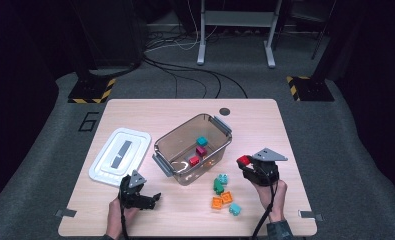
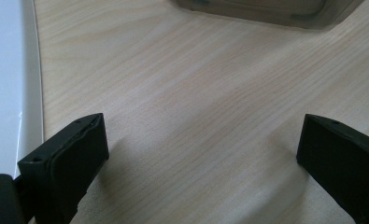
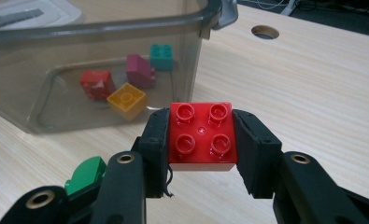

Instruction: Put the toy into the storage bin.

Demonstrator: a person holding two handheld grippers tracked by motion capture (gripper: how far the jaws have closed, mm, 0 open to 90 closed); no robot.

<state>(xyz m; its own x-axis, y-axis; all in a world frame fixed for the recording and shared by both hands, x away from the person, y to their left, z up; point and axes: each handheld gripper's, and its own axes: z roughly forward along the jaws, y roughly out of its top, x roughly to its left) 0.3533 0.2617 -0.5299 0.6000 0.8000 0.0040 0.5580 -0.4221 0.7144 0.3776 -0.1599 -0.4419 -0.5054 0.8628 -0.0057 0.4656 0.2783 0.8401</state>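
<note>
Right gripper (image 3: 202, 135) clamped on a red four-stud brick (image 3: 201, 132), jaws flat against two opposite sides, studs up. Brick held off the table (image 1: 135, 112), at the right of the tub.

Clear plastic tub (image 1: 220, 124) lies at about 10 o'clock from that gripper in the high view, near but apart; its long axis runs from 8 to 2 o'clock. Four bricks inside already (red, magenta, teal, yellow). Right hand (image 1: 271, 192) is much the nearer to it.

Left gripper (image 2: 198, 154) wide open, holding nothing, low over bare wood beside the white lid (image 1: 120, 155).

Loose bricks (image 1: 224, 194) at 7 o'clock from the held one.
</note>
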